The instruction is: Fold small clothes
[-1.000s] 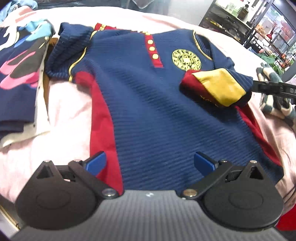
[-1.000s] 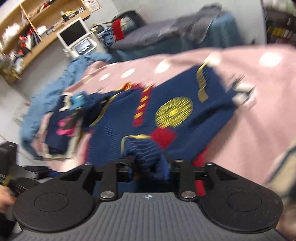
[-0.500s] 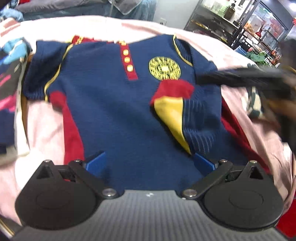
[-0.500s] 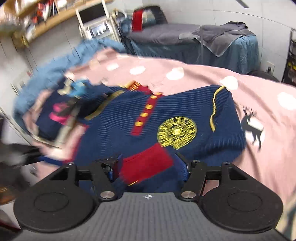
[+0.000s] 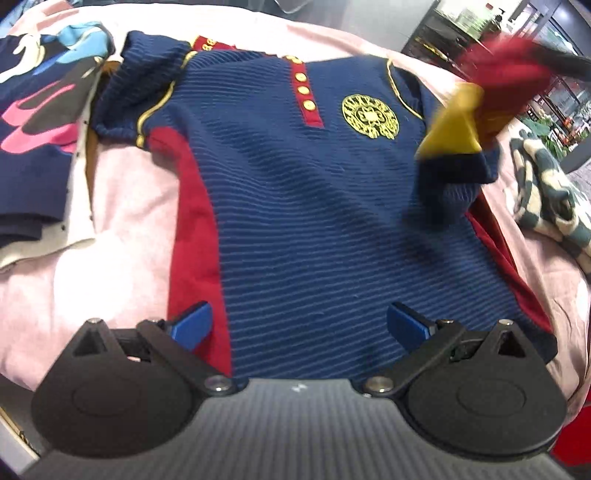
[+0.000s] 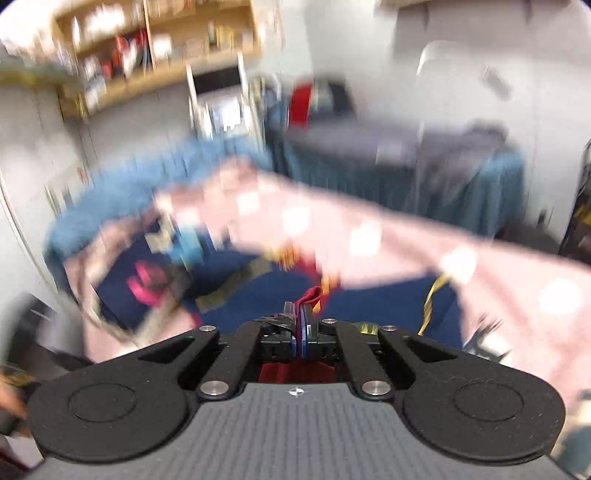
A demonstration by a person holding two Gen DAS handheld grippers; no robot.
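The right gripper [image 6: 303, 325] pinches the sleeve [image 5: 480, 110] up off the sweater [image 5: 332, 221] lying flat on the pink cloth [image 5: 122, 206], so lay it smoothly across the chest while the left gripper [image 5: 299, 325] waits spread wide.

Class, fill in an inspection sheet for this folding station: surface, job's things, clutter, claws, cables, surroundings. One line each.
Surface: pink blanket with pale spots, covering the work area.
Job's things: navy sweater lying flat, front up; its red-and-yellow sleeve lifted at the right.
Clutter: printed navy garment at left; checked garment at right.
Claws: left claw open over the hem; right claw shut on the sleeve's red cloth.
Cables: nothing seen.
Surroundings: wooden shelves, blurred; dark rack.
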